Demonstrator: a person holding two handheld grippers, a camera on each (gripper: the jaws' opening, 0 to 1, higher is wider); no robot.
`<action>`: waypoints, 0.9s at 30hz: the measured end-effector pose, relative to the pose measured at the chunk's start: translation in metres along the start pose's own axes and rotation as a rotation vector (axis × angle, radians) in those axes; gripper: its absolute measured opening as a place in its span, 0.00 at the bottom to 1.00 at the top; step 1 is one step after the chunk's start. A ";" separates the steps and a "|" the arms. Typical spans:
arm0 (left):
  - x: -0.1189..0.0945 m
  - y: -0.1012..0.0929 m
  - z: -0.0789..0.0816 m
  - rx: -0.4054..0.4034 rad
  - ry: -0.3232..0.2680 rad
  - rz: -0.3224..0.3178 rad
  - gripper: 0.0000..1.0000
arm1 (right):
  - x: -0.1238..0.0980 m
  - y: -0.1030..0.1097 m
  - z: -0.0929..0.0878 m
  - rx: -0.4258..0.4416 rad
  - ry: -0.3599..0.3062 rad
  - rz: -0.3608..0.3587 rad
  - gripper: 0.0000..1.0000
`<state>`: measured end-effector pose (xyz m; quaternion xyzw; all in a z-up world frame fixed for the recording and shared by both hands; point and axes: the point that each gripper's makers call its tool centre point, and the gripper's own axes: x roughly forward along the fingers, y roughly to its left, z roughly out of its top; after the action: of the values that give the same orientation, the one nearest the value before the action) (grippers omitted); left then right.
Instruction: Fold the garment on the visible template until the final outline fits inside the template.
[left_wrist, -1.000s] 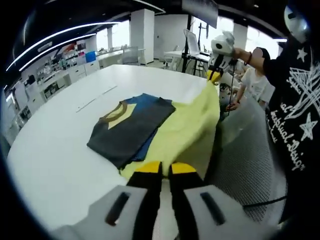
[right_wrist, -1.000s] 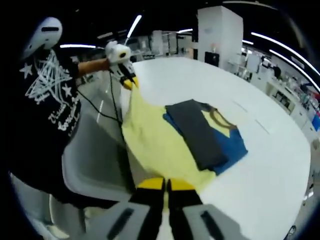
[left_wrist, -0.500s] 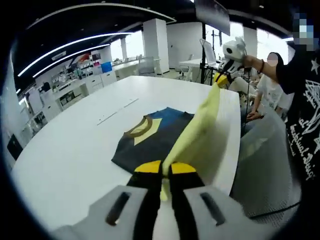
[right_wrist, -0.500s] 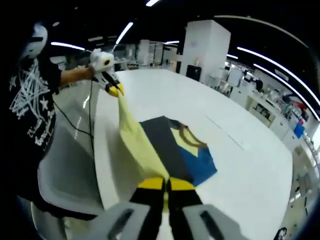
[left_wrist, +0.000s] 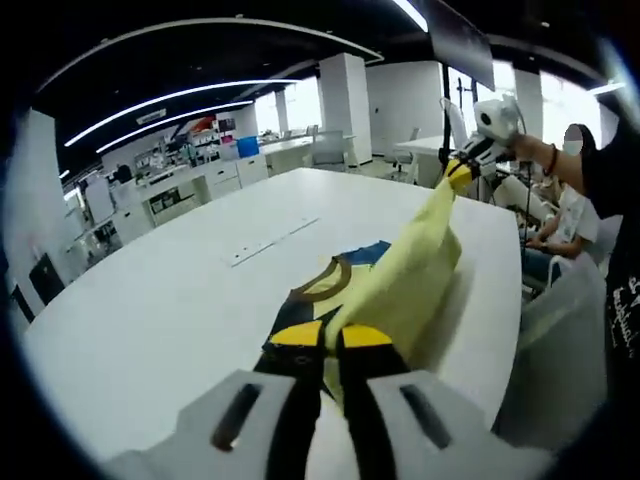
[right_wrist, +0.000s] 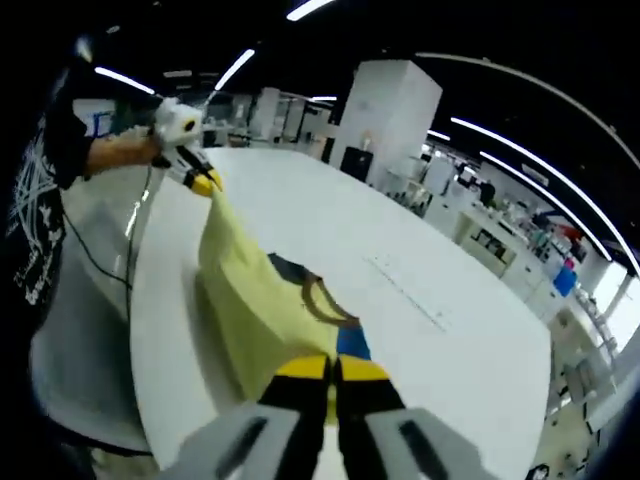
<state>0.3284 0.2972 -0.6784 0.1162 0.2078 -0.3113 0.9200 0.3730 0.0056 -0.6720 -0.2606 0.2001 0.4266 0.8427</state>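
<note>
Since 1 s ago, yellow cloth (left_wrist: 405, 285) has been lifted off the white surface (left_wrist: 150, 310), stretched betw. left tongs (left_wrist: 331, 336) & right tongs (right_wrist: 331, 369), both clenched on its corners, over the dark/blue garment (right_wrist: 318, 300).

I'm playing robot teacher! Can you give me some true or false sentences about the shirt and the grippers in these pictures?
1. The left gripper is shut on the yellow garment. True.
2. The yellow garment lies flat on the white table. False: it is lifted, stretched between the two grippers.
3. The right gripper is open and holds nothing. False: it is shut on the yellow garment's edge.
4. A blue and dark part with a brown collar shows beside the yellow cloth. True.
5. The table is black. False: it is white.
</note>
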 end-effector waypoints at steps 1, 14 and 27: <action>0.003 0.006 0.002 -0.002 -0.006 0.014 0.02 | 0.003 -0.002 0.000 0.001 0.004 -0.003 0.00; 0.041 0.050 0.002 -0.081 0.004 0.070 0.02 | 0.045 -0.032 -0.010 -0.025 0.085 -0.103 0.00; 0.084 0.074 -0.038 -0.170 0.106 0.079 0.02 | 0.091 -0.044 -0.039 -0.108 0.200 -0.124 0.00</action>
<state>0.4231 0.3237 -0.7439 0.0621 0.2773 -0.2494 0.9258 0.4556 0.0156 -0.7419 -0.3588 0.2435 0.3555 0.8280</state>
